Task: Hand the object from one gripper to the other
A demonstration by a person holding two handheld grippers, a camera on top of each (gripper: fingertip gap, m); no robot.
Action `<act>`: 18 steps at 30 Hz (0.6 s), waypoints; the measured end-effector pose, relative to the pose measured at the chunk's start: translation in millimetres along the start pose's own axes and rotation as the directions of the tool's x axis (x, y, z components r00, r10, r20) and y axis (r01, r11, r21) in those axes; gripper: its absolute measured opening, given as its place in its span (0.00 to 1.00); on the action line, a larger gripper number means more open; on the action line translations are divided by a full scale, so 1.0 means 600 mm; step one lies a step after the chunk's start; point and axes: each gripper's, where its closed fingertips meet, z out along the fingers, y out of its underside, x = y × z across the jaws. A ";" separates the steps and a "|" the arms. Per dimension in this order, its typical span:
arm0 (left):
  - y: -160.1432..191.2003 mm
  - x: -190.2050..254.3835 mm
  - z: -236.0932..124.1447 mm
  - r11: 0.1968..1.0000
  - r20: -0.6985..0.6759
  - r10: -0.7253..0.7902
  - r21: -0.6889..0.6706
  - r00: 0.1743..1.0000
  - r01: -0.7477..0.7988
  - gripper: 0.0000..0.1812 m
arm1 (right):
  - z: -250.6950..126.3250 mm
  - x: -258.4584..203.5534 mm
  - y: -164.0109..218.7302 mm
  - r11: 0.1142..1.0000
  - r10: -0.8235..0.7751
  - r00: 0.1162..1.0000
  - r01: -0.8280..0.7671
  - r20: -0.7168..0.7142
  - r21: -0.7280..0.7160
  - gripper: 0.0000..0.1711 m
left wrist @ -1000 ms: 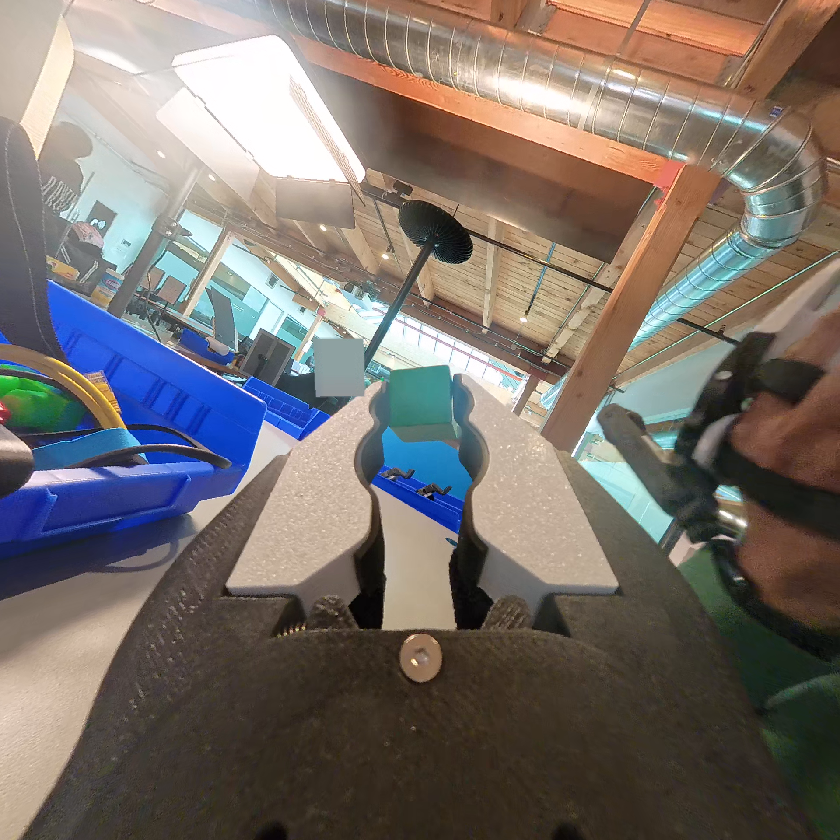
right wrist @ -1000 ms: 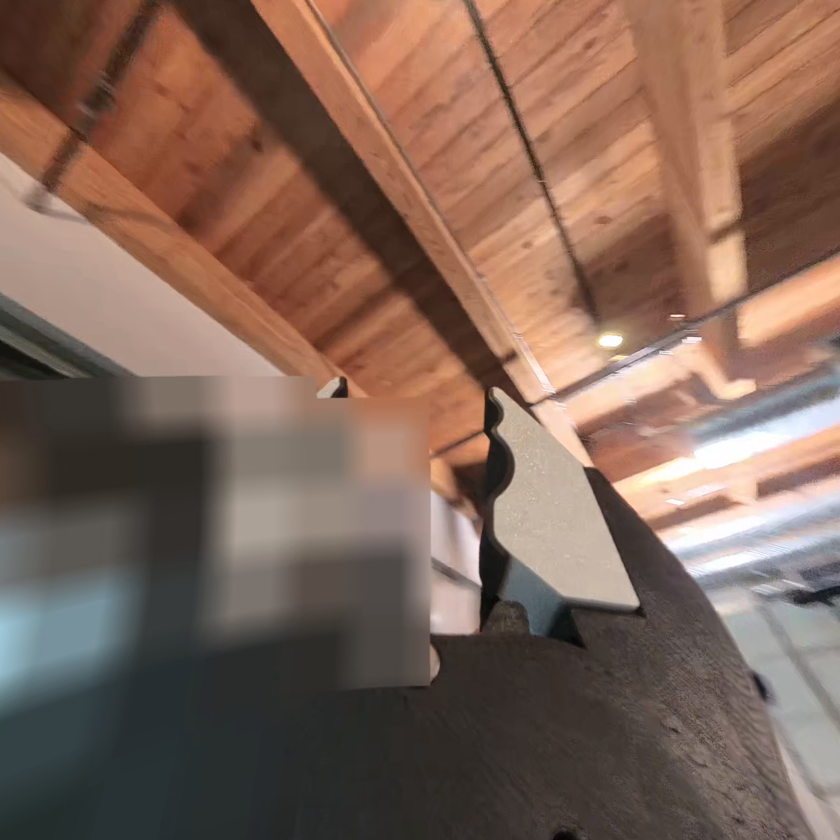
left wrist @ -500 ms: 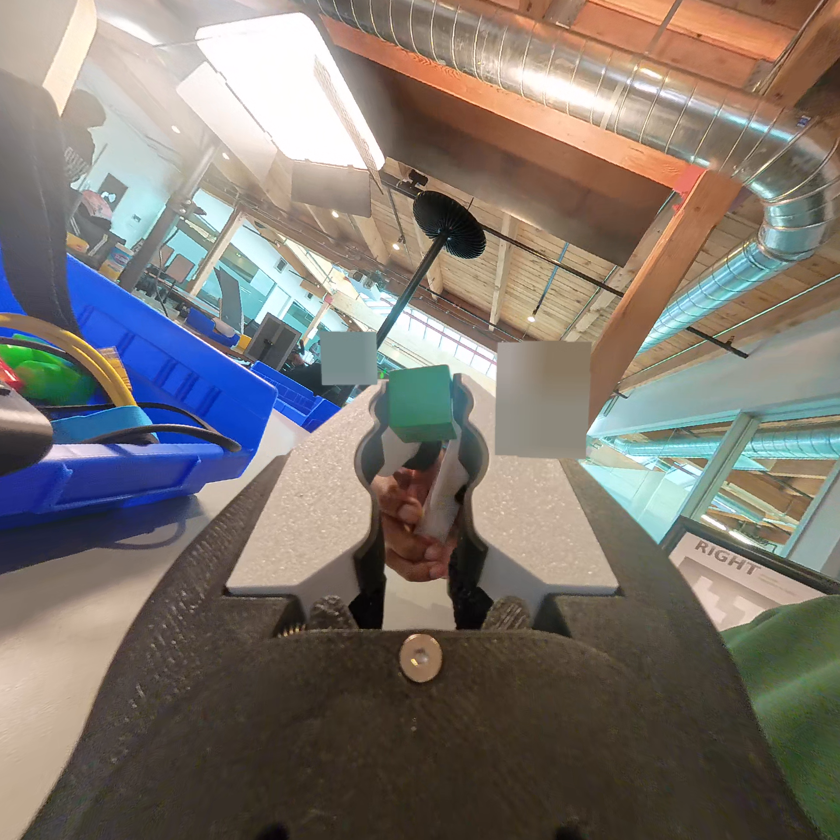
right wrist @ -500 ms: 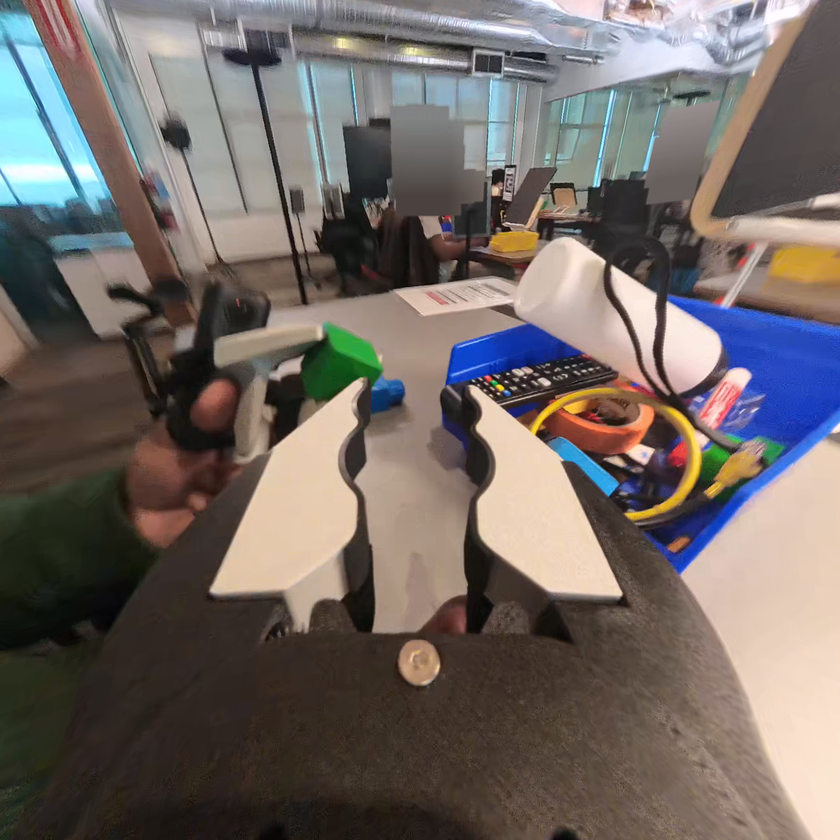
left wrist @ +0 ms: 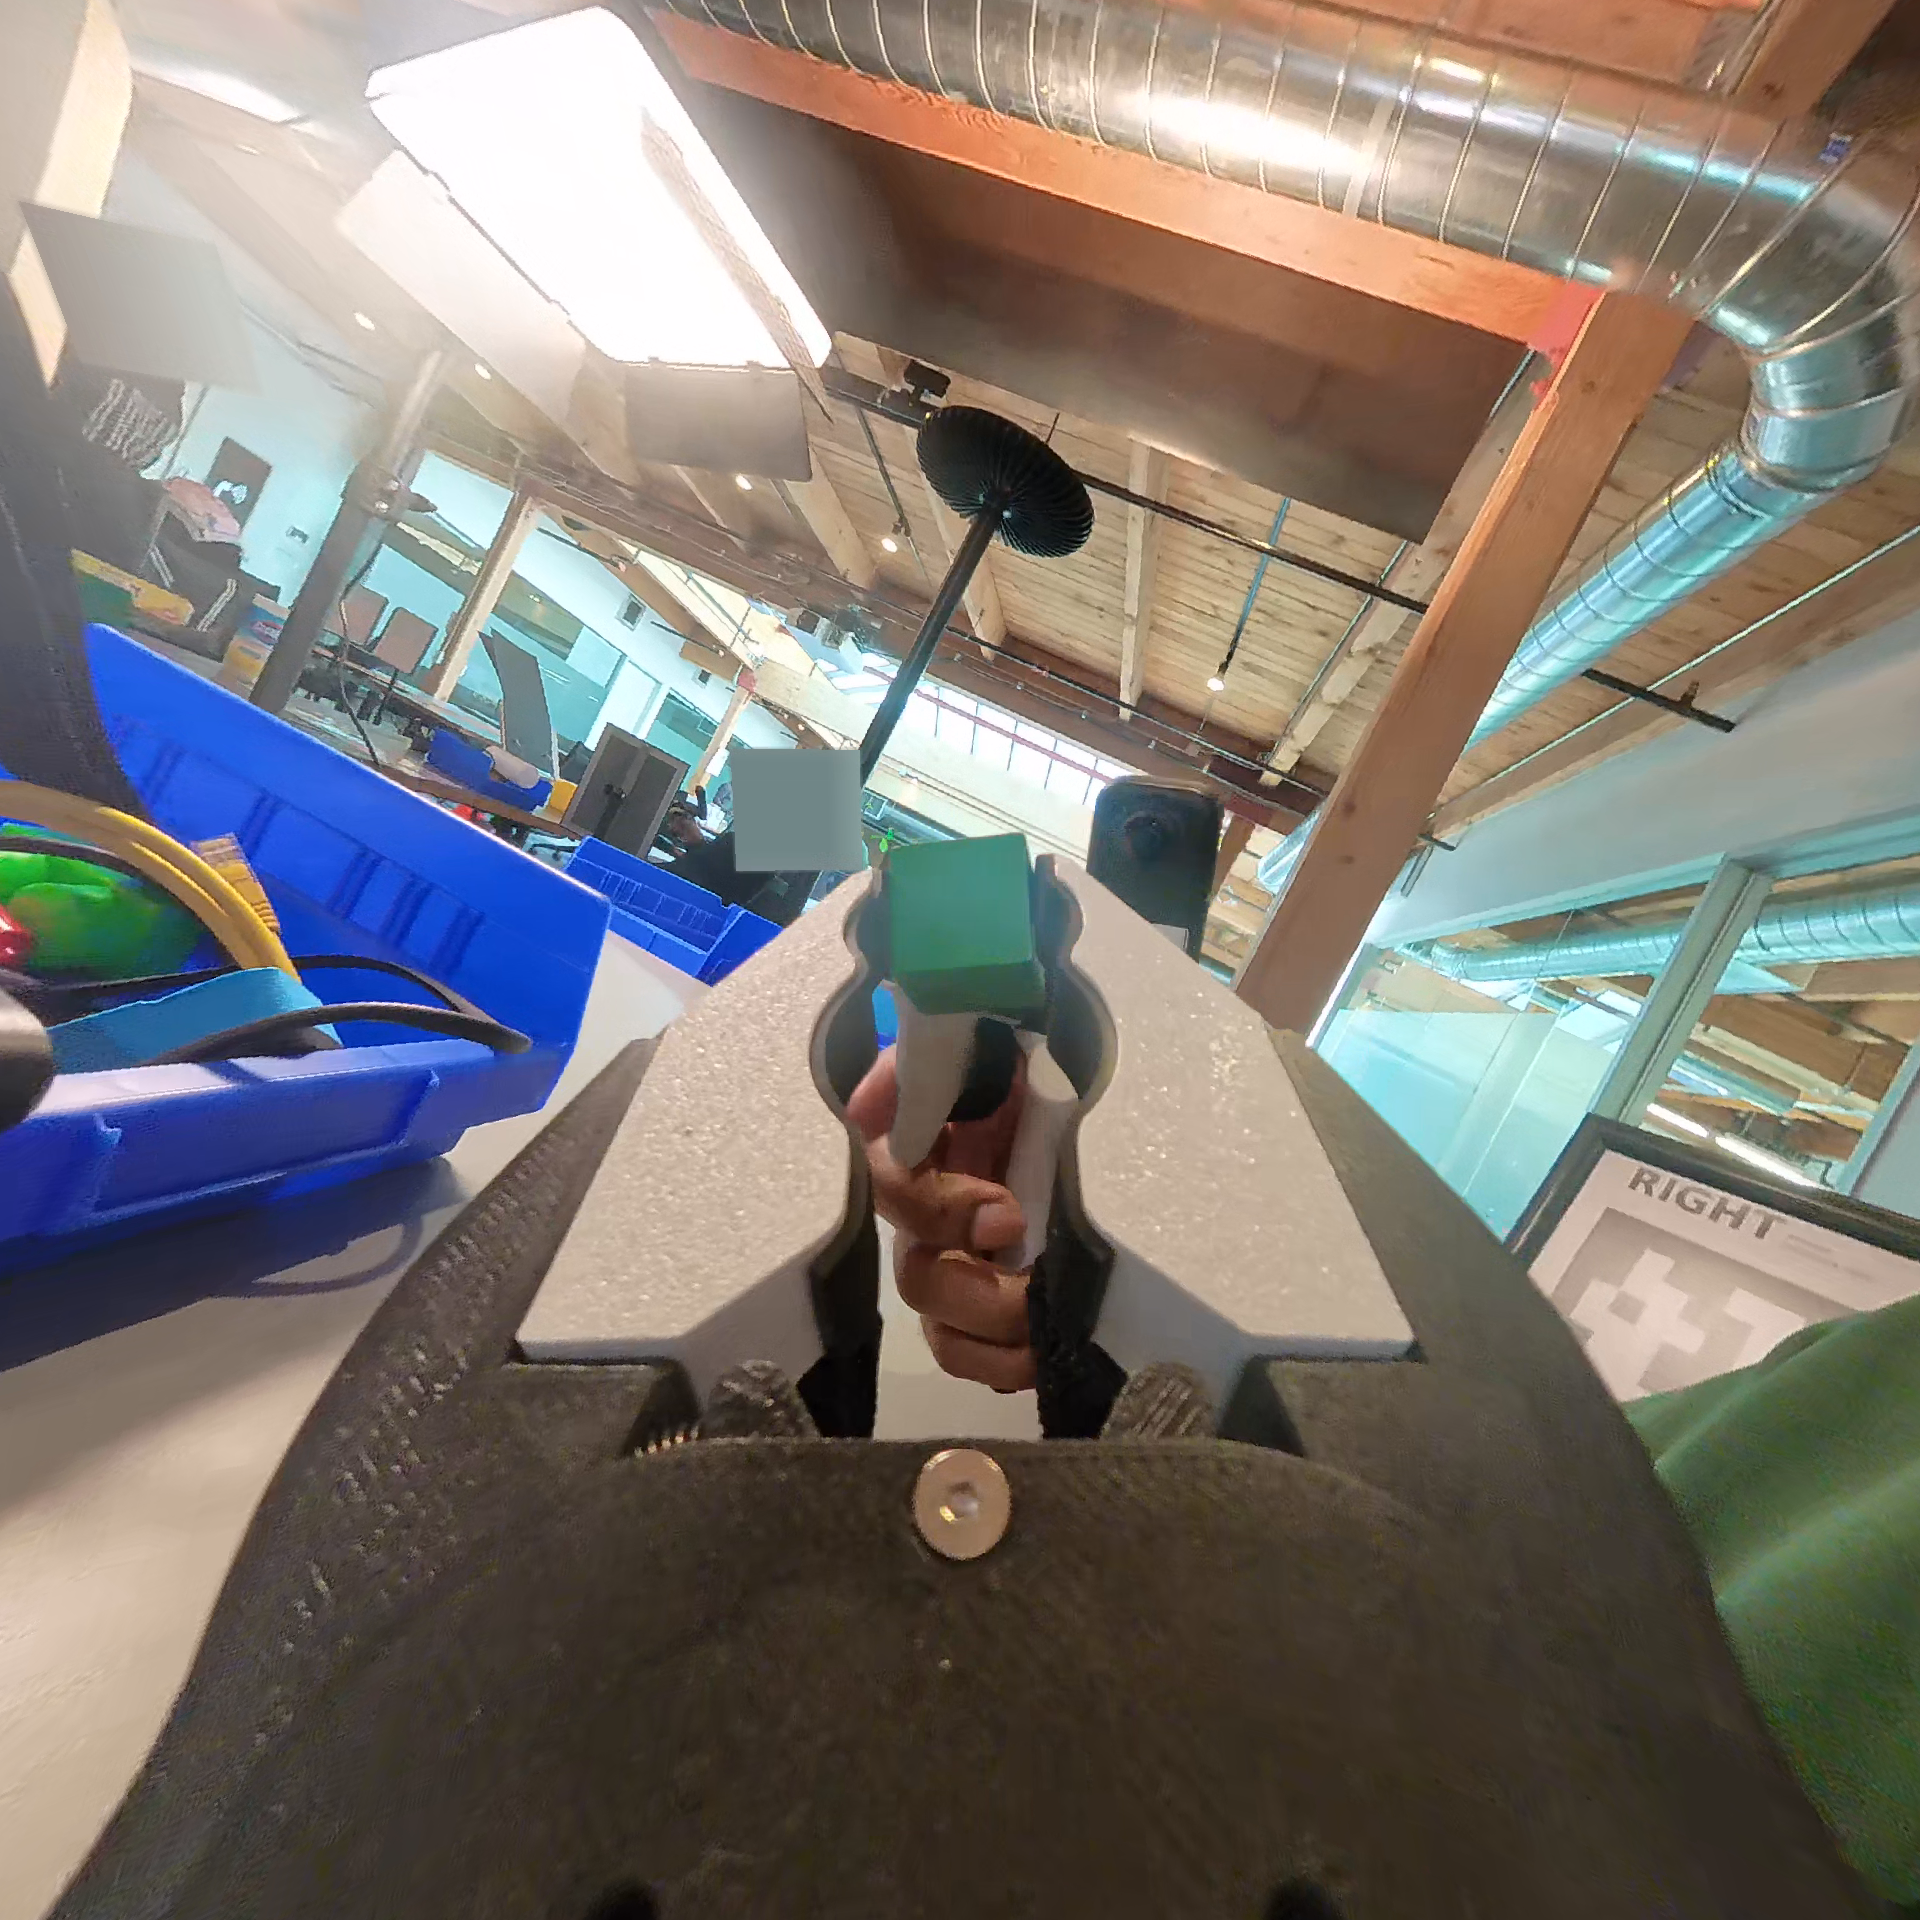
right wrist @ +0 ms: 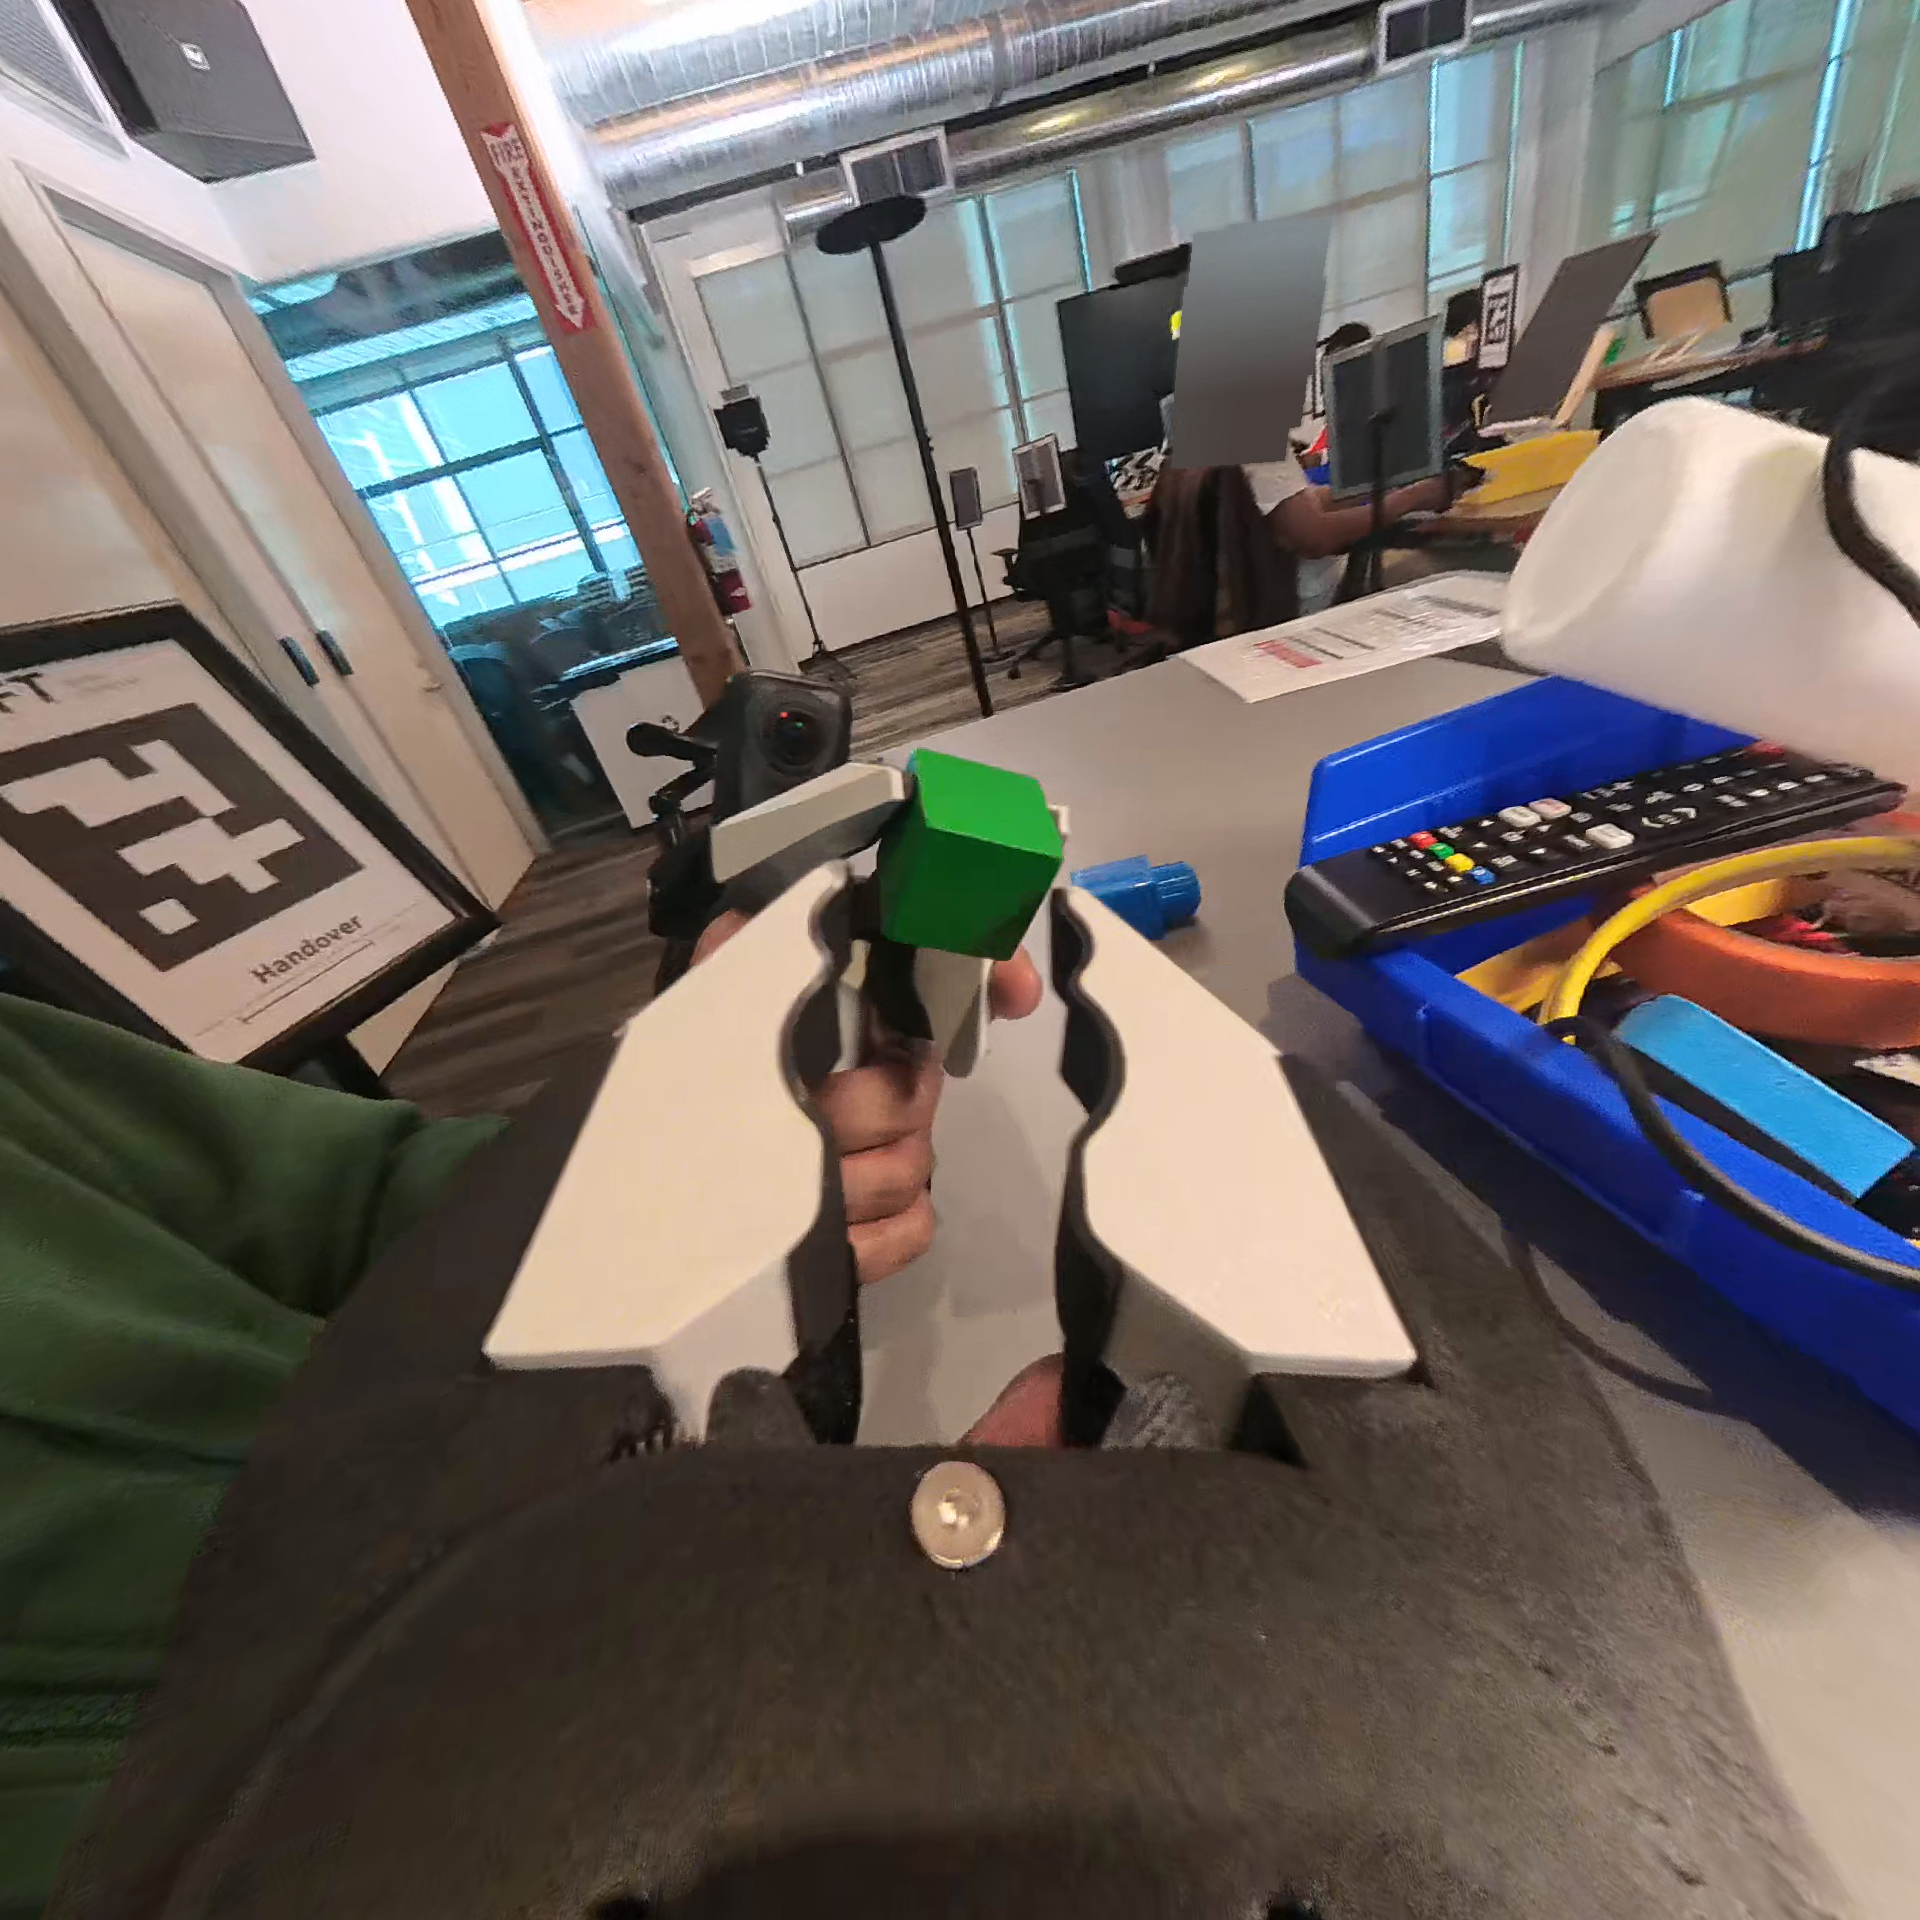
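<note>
Left wrist view: left tongs [left wrist: 961, 914] clamped on green cube [left wrist: 964, 925] at the tips, raised off the desk [left wrist: 156, 1538] to present it.

Right wrist view: right tongs [right wrist: 940, 914] spread wide, tips flanking the cube, evidently lined up for taking over.

Each tool [left wrist: 961, 914] has grey scalloped fingers [right wrist: 707, 1143] on textured black bodies; silver screw [right wrist: 957, 1527]; green sleeve [right wrist: 156, 1299]

Green cube [left wrist: 961, 925]: solid, matte, uniformly coloured block with crisp edges. Held aloft above the desk [right wrist: 1174, 769], tilted, clamped at the fingertips of the left hand-held gripper [left wrist: 961, 935], one corner pointing upward
</note>
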 end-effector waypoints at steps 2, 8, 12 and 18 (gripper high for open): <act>0.002 0.000 0.001 1.000 0.005 0.007 -0.006 1.000 -0.007 0.16 | 0.000 0.004 0.004 1.000 -0.010 1.000 0.010 -0.014 -0.011 0.19; -0.003 -0.023 -0.005 1.000 0.089 -0.005 0.008 0.996 0.005 0.19 | -0.011 0.043 -0.004 0.984 -0.175 0.962 0.173 -0.208 -0.027 0.18; 0.000 -0.043 -0.009 0.986 0.229 0.166 -0.055 0.959 -0.158 0.25 | -0.028 0.078 -0.018 0.923 -0.377 0.831 0.372 -0.409 -0.097 0.18; 0.007 -0.040 -0.005 0.879 0.313 0.477 -0.187 0.821 -0.439 0.28 | -0.015 0.075 -0.001 0.805 -0.589 0.681 0.543 -0.435 -0.240 0.18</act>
